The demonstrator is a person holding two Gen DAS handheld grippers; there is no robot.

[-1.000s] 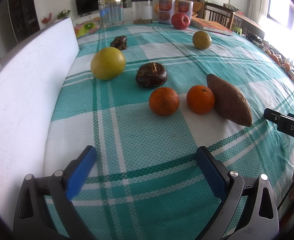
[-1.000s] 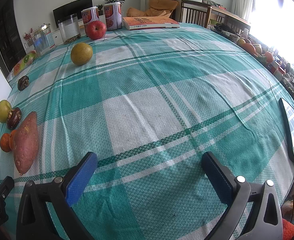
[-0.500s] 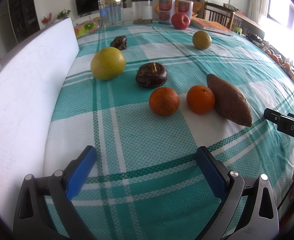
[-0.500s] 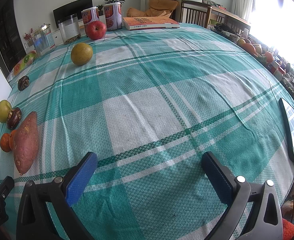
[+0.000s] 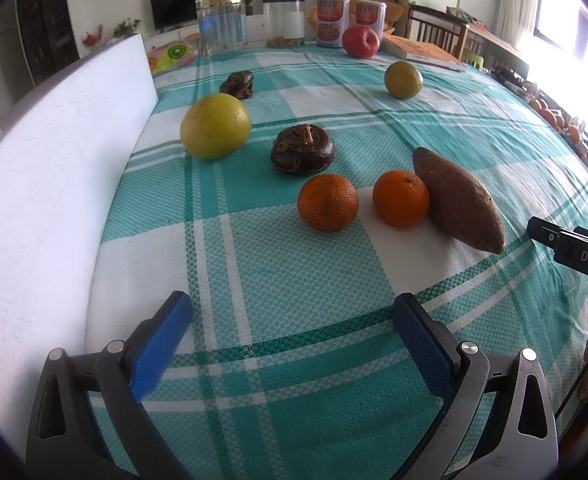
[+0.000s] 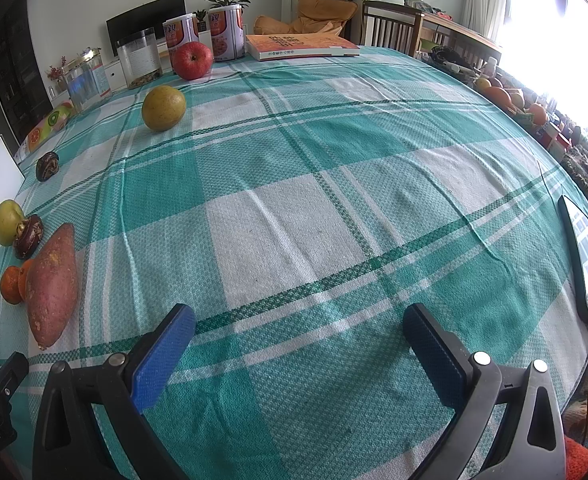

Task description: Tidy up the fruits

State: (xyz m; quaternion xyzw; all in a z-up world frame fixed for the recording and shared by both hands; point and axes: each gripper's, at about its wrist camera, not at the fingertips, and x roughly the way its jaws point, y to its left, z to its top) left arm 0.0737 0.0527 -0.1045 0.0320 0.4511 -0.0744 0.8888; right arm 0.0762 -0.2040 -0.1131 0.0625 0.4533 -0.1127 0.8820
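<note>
Fig. legend, both wrist views. My left gripper hangs low over the checked tablecloth, blue pads spread wide apart w/ nothing between them. My right gripper likewise: pads apart, only bare cloth in the gap.

Left-wrist view: a white board runs along the left edge of the table, near to far, closing that side. Fruit cluster sits mid-scene ahead of the left gripper. Near orange and second orange lie side by side w/ a small gap; the second touches, or nearly touches, the sweet potato on its right, which lies slanted w/ its pointed tip toward me. Dark mangosteen just beyond the oranges; big yellow fruit to its far left, near the board. A second dark fruit farther back. Greenish round fruit stands alone far right; red apple at the far edge in front of two cans, beside jars and a book. Part of my right tool shows at the right edge.

Right-wrist view: broad open cloth ahead and to the right, w/ only folds in it. A tablet lies along the right table edge. The cluster sits at the left edge, sweet potato nearest, well apart from my right gripper. Greenish fruit and apple far left-centre.
</note>
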